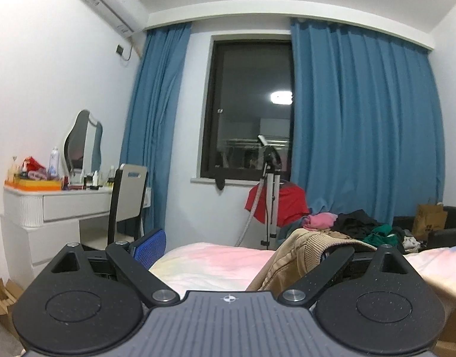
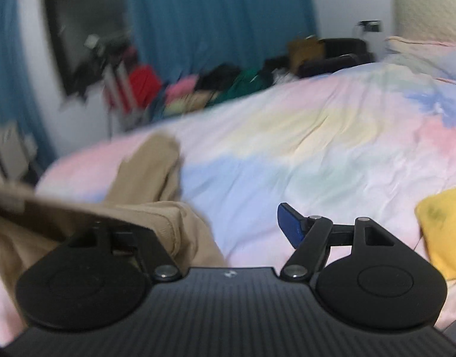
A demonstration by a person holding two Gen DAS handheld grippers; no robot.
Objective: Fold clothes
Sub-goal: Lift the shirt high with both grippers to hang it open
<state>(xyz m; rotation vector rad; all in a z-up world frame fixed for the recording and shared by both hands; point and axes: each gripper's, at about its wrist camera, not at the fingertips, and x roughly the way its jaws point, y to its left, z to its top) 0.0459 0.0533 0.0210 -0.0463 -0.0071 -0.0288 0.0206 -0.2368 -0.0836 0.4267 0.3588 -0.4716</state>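
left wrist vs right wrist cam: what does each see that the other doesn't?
Left wrist only: the air conditioner, the vanity mirror, the dressing table and the chair beside it.
Right wrist only: a yellow cloth at the right edge and the headboard.
Both: the tan garment draped over one finger of each gripper, the pastel bedspread, the blue curtains, the window and the clothes pile.
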